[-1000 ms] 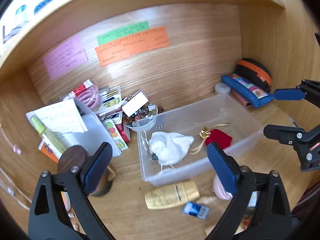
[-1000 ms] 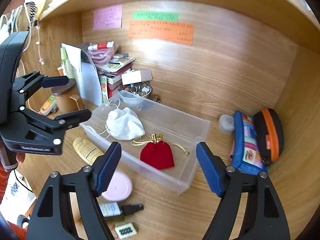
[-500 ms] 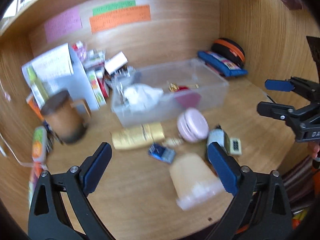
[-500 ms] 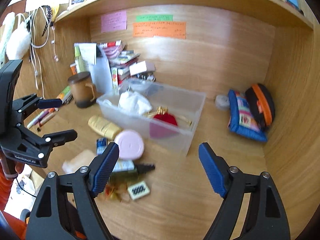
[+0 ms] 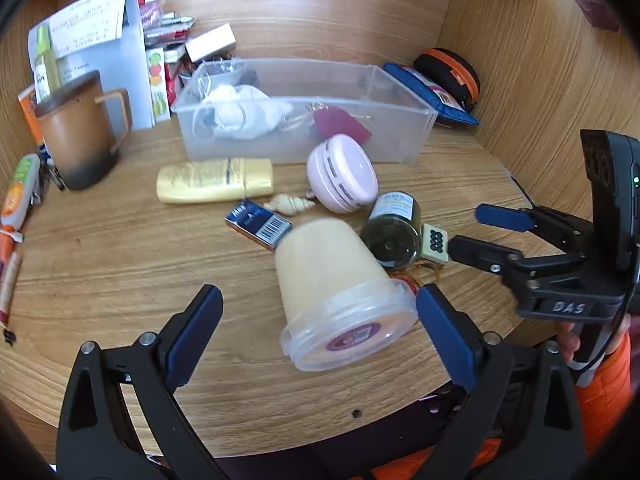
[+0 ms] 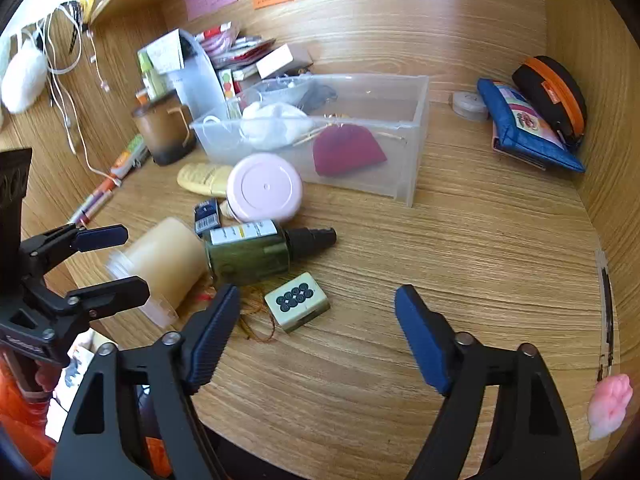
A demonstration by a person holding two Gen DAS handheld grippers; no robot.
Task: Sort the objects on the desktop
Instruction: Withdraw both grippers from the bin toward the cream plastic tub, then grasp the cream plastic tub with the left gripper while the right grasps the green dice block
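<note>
Light: bright, even daylight | Shadows: soft, short | Glare: mild on clear bin (image 5: 304, 80) | Blur: slight motion blur | Edges: strong fisheye curvature, dark corners

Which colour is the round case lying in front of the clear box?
Pale pink; the round case shows best in the right wrist view.

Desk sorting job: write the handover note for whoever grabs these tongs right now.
Left tongs: open, empty, facing the tipped cream tub.
Right tongs: open, empty, above the mahjong tile.
Done: white pouch and red pouch are in the clear bin.
Left on the desk: cream tub, green bottle, tile, pink round case, yellow tube, blue pack, shell.
</note>
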